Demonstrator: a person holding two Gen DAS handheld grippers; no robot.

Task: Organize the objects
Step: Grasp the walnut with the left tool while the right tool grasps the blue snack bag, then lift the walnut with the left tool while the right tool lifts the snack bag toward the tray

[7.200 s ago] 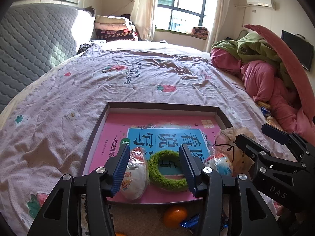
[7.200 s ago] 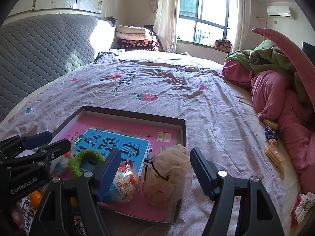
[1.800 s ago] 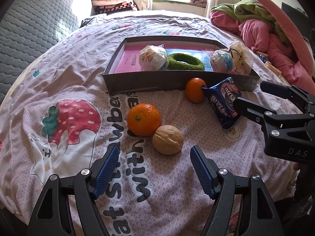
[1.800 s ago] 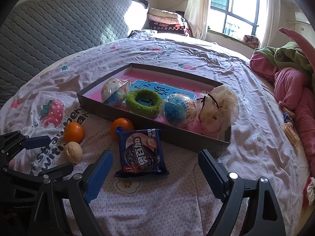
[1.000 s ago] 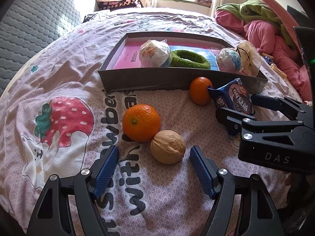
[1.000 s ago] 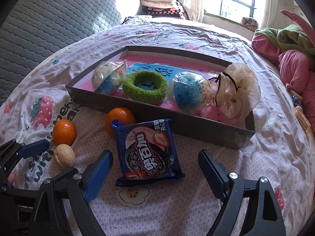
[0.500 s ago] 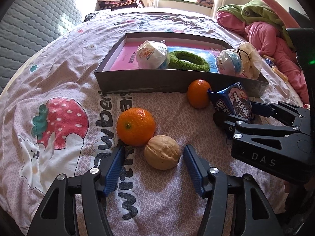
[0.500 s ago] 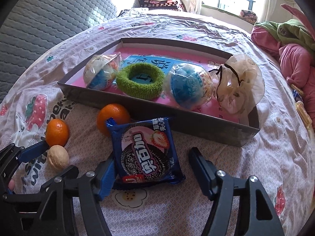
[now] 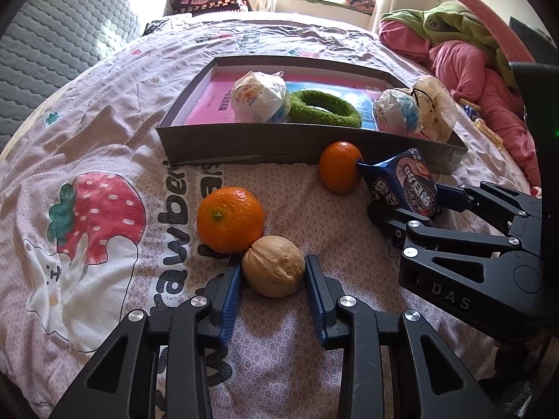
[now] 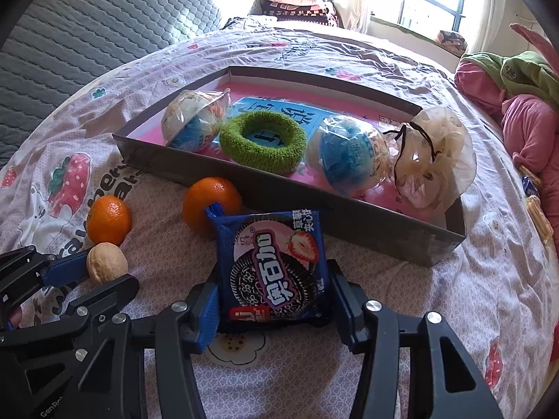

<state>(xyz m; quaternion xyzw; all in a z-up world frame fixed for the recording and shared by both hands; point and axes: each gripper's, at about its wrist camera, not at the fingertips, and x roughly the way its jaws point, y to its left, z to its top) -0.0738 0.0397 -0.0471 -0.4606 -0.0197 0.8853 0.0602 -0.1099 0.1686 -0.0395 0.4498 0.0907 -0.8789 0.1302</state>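
Note:
A walnut [image 9: 273, 266] lies on the bedspread, touching an orange [image 9: 230, 219]. My left gripper [image 9: 273, 269] is closing around it, both blue pads against the shell. A blue cookie packet [image 10: 274, 269] lies in front of the grey tray [image 10: 349, 223]. Its top corner leans on a second orange [image 10: 209, 202]. My right gripper [image 10: 271, 283] is closing on this packet, and its pads press the two side edges. In the tray are two wrapped balls, a green ring [image 10: 262, 141] and a mesh pouch [image 10: 435, 155].
The printed bedspread [image 9: 97, 209] runs under everything. A grey quilted headboard [image 10: 87, 24] stands at the left, and pink and green bedding [image 9: 468, 59] is heaped at the right. Small snack packets [image 10: 538, 209] lie by the bed's right edge.
Both pairs of jaws have narrowed from wide apart to touching: the left onto the walnut, the right onto the cookie packet. Neither hand has shifted in the last second.

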